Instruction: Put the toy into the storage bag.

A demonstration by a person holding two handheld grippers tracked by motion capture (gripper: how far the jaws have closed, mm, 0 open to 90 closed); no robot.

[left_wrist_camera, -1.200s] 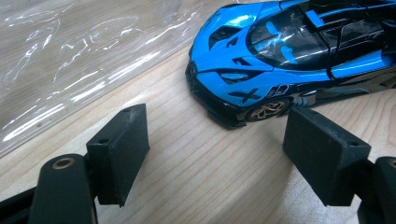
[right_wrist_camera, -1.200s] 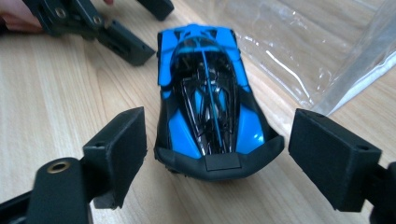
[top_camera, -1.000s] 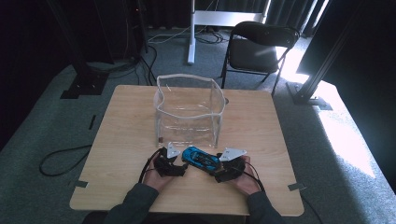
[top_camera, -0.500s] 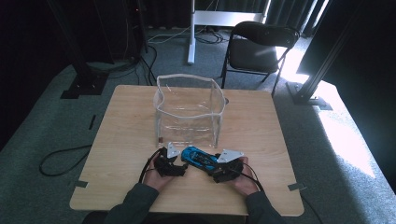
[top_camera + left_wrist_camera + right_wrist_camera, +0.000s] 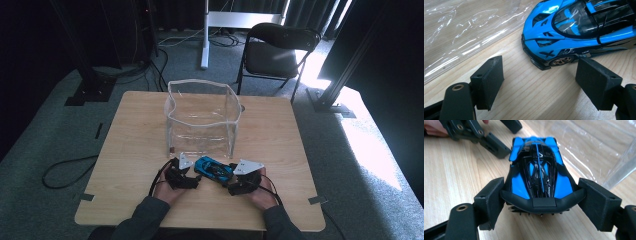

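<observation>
We've got the toy car (image 5: 213,168) on the table (image 5: 135,135), just in front of the clear bin (image 5: 201,120), between both grippers. Right gripper (image 5: 541,200) straddles the tail along the car's long axis; its jaws have just been closing, seem to touch the wing ends, grip unconfirmed. Left gripper (image 5: 540,80) apart, empty, nose just ahead to its right. Right is nearer.

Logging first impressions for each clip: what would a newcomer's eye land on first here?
The bright blue toy car on the near part of the wooden table, flanked by both hand-held grippers. The right gripper straddles its rear wing, jaws just closing in, pads at the wing's ends; the left gripper sits open by its nose. Just behind stands a clear plastic bin.
</observation>
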